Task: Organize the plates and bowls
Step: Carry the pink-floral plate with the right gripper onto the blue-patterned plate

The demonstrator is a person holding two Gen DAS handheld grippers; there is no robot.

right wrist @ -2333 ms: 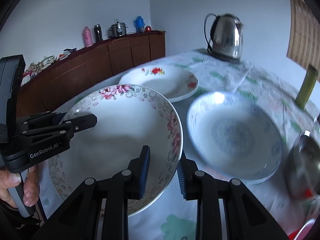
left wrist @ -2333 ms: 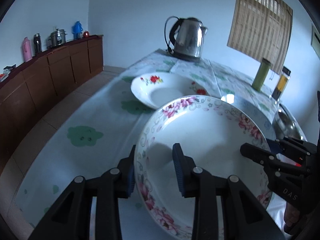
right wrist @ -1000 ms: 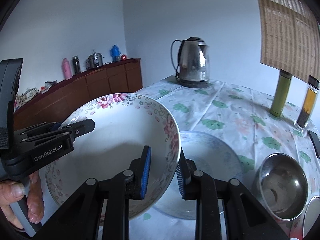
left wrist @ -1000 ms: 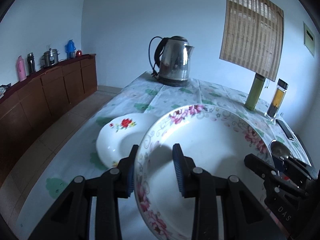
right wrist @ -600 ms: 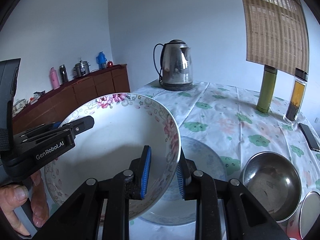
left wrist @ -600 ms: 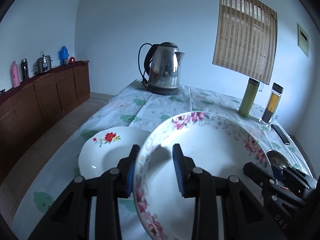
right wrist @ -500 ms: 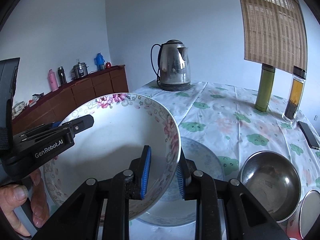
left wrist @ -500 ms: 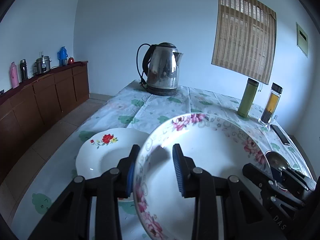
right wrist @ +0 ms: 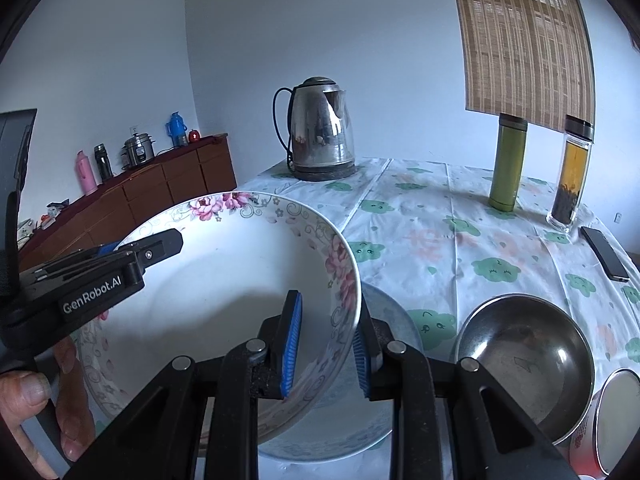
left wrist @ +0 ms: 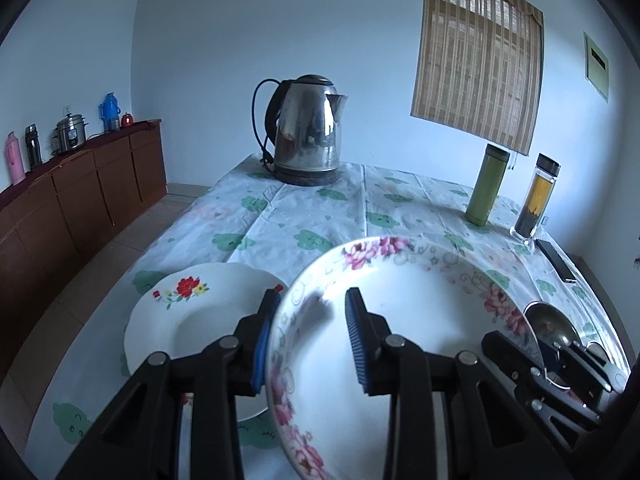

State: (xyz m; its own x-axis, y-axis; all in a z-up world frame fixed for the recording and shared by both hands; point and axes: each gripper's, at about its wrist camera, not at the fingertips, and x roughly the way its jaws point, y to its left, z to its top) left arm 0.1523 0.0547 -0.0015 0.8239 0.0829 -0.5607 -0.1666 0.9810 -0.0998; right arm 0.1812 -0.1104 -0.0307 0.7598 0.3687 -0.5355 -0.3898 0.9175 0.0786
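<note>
- Jaws first: your left gripper (left wrist: pixel 310 334) has its blue pads either side of the near-left rim of the floral bowl (left wrist: pixel 420 320), one pad outside the wall, one inside, pinching it.
- Your right gripper (right wrist: pixel 326 344) does the same on the opposite rim of the floral bowl (right wrist: pixel 224 280); its pads clamp the wall from inside and out.
- Two grips on opposite rims make sense to me: the bowl is wide and deep, and one pinch on the edge would likely let it swing or slip.
- You hold the bowl clear of the tablecloth (left wrist: pixel 304 216), tilted toward the cameras, and it shows nothing inside.
- Directly beneath it in the right wrist view lies a pale blue-patterned bowl (right wrist: pixel 384 320); that looks to me like a candidate to nest into, though I cannot tell if you mean it.
- To the left sits a white soup plate (left wrist: pixel 192 312) with a red flower on its rim, empty, flat on the cloth.
- To the right stands a steel bowl (right wrist: pixel 524 352), apparently empty apart from marks on its base; beside it is the rim of a white-lined container (right wrist: pixel 616 420), contents unclear.
- Farther back stand a steel kettle (left wrist: pixel 306 128), a green flask (left wrist: pixel 488 184), a glass bottle (left wrist: pixel 536 196) holding amber liquid with dark matter at the bottom, and a phone (left wrist: pixel 556 260).
</note>
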